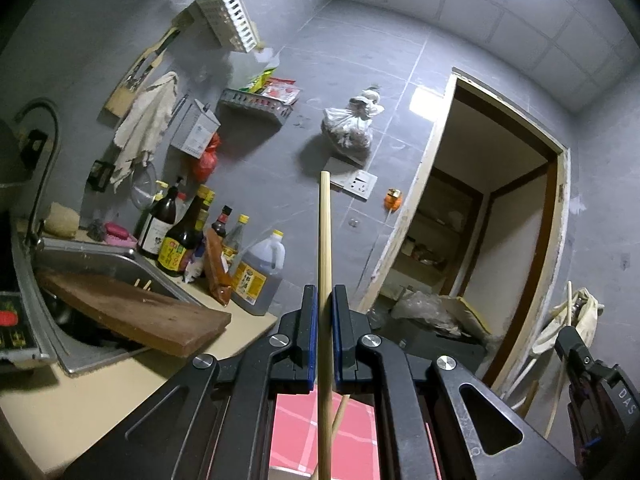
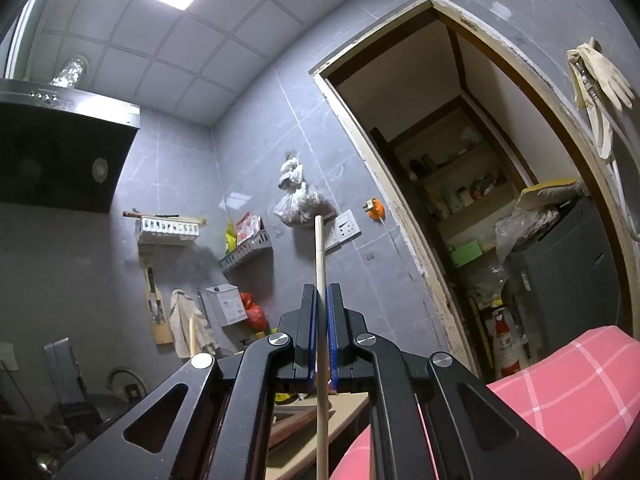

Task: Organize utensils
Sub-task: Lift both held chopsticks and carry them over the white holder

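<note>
kitchen materials
pale matt wooden chopstick (image 1: 324, 264); brushed steel sink (image 1: 100, 264); rough wooden chopping board (image 1: 132, 312); glossy grey wall tiles (image 1: 360, 64).

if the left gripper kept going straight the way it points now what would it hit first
Probably the grey tiled wall, about where the wall socket sits. The left gripper holds a chopstick whose tip leads. Nothing nearer shows in that line, though depth is unclear.

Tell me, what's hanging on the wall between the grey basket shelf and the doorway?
A knotted plastic bag of food hangs there, with a white wall socket just below it, in the left wrist view.
</note>
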The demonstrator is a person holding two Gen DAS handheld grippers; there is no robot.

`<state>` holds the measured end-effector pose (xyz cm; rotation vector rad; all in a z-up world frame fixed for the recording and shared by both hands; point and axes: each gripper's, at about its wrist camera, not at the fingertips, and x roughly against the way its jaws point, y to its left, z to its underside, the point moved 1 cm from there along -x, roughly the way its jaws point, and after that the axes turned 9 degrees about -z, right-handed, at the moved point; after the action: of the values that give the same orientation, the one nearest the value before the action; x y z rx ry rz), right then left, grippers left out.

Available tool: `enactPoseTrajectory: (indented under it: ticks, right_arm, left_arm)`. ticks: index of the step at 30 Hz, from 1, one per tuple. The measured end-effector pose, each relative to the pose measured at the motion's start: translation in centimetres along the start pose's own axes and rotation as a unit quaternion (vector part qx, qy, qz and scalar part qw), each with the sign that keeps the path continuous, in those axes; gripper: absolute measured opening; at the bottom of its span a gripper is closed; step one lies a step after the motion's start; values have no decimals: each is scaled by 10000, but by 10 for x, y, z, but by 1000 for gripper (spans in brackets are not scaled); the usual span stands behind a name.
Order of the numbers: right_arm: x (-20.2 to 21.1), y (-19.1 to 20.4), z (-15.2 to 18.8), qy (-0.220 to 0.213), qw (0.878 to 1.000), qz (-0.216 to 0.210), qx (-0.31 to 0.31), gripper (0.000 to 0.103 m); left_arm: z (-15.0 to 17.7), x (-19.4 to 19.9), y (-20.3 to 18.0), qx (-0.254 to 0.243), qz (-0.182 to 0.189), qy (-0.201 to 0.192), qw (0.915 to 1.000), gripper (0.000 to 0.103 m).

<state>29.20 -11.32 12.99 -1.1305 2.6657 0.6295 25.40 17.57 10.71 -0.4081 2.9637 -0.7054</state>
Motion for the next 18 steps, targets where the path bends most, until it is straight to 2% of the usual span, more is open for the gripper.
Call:
enactPoseTrajectory:
  ticks: [10, 18]
  right_arm:
    - [-1, -5, 18, 126, 9998, 135, 65, 3]
    - [1, 0, 28, 278, 9989, 257, 261, 3]
  left_arm:
    - [17, -1, 0, 5, -57, 107, 9999, 5]
    - [33, 4, -6, -292, 6, 234, 9993, 5]
